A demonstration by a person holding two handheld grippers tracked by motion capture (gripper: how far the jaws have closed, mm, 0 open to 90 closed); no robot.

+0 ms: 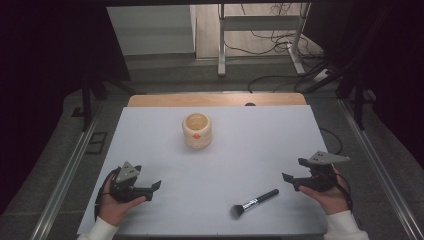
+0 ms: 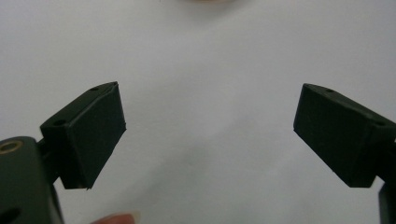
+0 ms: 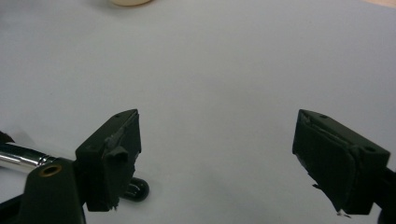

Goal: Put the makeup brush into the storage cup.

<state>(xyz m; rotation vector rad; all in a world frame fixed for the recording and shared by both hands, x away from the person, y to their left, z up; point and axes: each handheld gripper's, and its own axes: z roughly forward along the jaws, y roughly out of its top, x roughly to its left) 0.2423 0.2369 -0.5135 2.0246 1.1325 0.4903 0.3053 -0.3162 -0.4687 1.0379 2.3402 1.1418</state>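
Observation:
A cream round pot point(image 1: 197, 130) with a small orange mark on its side stands open on the white table mat point(image 1: 165, 165), toward the far middle. A makeup brush point(image 1: 254, 202) with a black handle and silver ferrule lies near the front edge, bristles toward the front left. My left gripper point(image 1: 150, 187) rests at the front left, open with nothing between its jaws; in its own view the left gripper point(image 2: 210, 135) looks over bare mat. My right gripper point(image 1: 295, 175) sits open at the front right, just right of the brush handle. The brush's handle end point(image 3: 135, 189) shows behind the right gripper's point(image 3: 217, 158) left jaw.
A wooden table edge point(image 1: 215, 99) runs behind the mat. Beyond it stand a metal frame point(image 1: 260, 30) and floor cables point(image 1: 280, 45). Dark curtains flank both sides. The pot's base point(image 3: 130, 2) peeks in at the top of the right gripper view.

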